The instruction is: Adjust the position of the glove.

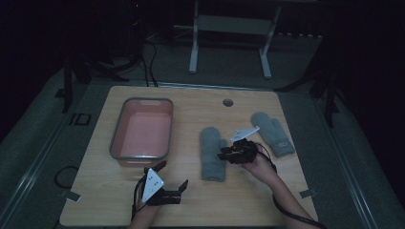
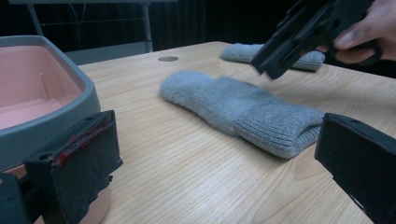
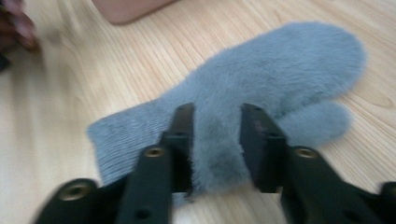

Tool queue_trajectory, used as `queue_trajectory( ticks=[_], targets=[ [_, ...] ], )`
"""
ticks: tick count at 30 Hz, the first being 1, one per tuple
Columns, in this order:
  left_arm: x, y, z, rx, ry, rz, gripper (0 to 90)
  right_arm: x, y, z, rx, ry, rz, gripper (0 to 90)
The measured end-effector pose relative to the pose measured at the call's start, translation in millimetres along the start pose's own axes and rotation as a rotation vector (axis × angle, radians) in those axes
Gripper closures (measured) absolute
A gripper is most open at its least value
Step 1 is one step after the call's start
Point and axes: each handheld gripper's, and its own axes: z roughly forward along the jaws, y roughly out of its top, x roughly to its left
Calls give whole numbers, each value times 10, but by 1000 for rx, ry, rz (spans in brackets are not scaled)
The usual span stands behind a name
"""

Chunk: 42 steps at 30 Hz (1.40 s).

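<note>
At counter (image 1: 191,200) middle, grey fuzzy mitten (image 1: 212,153) lies flat, ribbed cuff toward person. Right tool (image 1: 228,153) above it, jaws apart, fur between them, not pressed per right gripper view. High view adds second mitten (image 1: 272,133) farther right. Pink tub (image 1: 142,129), grey rim, holds nothing. Left tool (image 1: 173,180) wide apart near tub.

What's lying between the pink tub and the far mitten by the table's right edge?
The near mitten lies between tub and far mitten, with the right gripper over it, seen from the high view.
</note>
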Motion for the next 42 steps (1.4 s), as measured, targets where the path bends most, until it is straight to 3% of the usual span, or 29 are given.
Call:
queue_trajectory(
  ticks=[2, 6, 9, 11, 12, 17, 21, 23, 24, 26, 30, 39, 41, 42],
  targets=[
    [1, 1, -1, 1, 0, 0, 4, -9, -37, -106, -24, 8, 17, 544],
    [2, 1, 0, 1, 1, -1, 4, -59, -129, -308, -54, -69, 33, 464],
    [0, 1, 0, 1, 1, 0, 4, -148, -182, -456, -77, -116, 76, 401],
    [2, 1, 1, 1, 1, -1, 4, -226, -209, -574, -79, -200, 103, 386],
    [2, 1, 0, 1, 1, -2, 4, -259, -218, -617, -86, -221, 112, 382],
    [3, 0, -1, 1, 0, -2, 4, -527, -288, -897, -139, -351, 206, 414],
    [3, 0, -2, 0, 0, -2, 4, -798, -366, -1004, -120, -427, 267, 449],
    [3, 0, -2, 0, 0, -2, 4, -850, -383, -1015, -117, -440, 276, 449],
    [5, 0, -1, 1, 0, -4, 4, -993, -432, -1032, -101, -482, 283, 487],
    [6, 0, -1, 0, 0, -6, 4, -1114, -472, -1023, -86, -512, 280, 491],
    [6, 0, -2, 0, 0, -6, 4, -1310, -549, -952, -42, -501, 290, 493],
    [11, 1, 2, 4, -10, -17, 4, -1595, -743, -707, 20, -478, 376, 458],
    [10, 1, 0, 3, -11, -14, 4, -1618, -811, -629, 56, -494, 377, 495],
    [8, 1, -1, 2, -10, -14, 4, -1616, -835, -614, 40, -486, 380, 524]
  ],
)
